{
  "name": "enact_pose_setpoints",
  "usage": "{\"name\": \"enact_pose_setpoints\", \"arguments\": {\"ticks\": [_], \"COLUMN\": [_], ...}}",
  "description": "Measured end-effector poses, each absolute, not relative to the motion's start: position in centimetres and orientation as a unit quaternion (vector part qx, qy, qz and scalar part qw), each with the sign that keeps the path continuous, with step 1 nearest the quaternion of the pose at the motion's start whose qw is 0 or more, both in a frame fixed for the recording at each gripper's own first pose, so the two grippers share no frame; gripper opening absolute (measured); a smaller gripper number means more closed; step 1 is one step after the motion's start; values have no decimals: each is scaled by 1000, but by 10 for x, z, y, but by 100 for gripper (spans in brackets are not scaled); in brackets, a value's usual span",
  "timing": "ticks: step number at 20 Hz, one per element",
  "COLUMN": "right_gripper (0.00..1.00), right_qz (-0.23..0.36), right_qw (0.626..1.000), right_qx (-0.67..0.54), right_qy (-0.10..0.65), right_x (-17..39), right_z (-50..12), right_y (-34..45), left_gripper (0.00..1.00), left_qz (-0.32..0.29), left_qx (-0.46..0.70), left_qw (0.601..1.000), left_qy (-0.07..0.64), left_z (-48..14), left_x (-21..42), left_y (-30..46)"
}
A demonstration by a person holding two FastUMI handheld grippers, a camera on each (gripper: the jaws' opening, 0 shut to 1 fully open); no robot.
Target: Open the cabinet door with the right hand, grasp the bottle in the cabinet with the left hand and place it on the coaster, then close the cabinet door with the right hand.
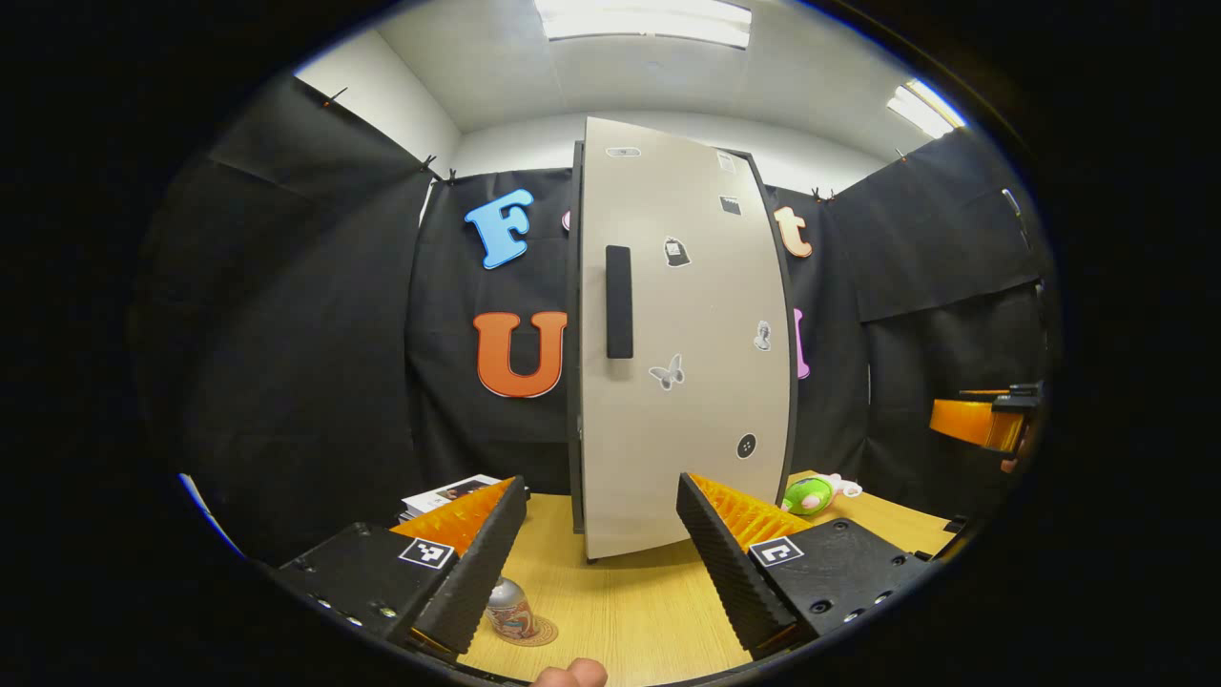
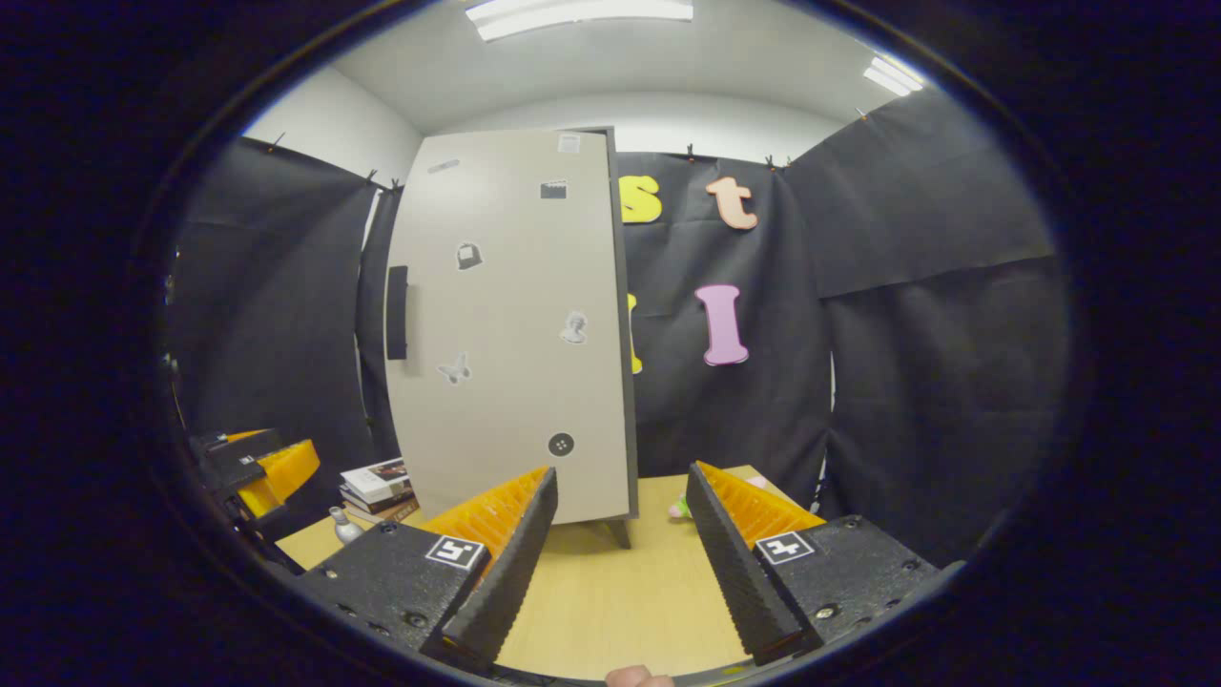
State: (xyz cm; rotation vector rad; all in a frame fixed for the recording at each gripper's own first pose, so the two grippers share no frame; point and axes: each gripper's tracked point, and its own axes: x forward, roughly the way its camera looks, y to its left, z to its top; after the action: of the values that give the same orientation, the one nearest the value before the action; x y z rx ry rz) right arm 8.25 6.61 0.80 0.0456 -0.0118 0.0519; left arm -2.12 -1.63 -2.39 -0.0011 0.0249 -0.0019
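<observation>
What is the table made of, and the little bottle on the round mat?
The table looks like wood or a wood-look laminate: pale tan with faint grain lines and a matte face. The bottle seems metal: its silvery shoulder glints, below a printed wrap. The coaster looks like cork, though that's uncertain.

stacked books (image 2: 379,485) on wooden table (image 1: 630,611), perhaps a green plush toy (image 1: 813,495)

Bottle (image 1: 508,607) on coaster (image 1: 540,633), cabinet (image 1: 682,334) behind, books (image 1: 448,492) left.
</observation>
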Motion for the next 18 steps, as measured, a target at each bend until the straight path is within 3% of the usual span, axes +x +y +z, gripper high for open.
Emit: {"name": "enact_pose_setpoints", "arguments": {"ticks": [4, 18], "right_gripper": [89, 89], "right_qz": [-11, 4], "right_qw": [1000, 999], "right_qx": [8, 36], "right_qy": [-19, -35], "right_x": [72, 78], "right_z": [-2, 17], "right_y": [37, 30], "left_gripper": [96, 96], "left_qz": [-2, 8], "left_qx": [1, 2], "left_qw": [1000, 1000], "left_qy": [9, 6], "left_z": [-33, -27], "left_x": [-28, -33], "left_y": [-33, -39]}}
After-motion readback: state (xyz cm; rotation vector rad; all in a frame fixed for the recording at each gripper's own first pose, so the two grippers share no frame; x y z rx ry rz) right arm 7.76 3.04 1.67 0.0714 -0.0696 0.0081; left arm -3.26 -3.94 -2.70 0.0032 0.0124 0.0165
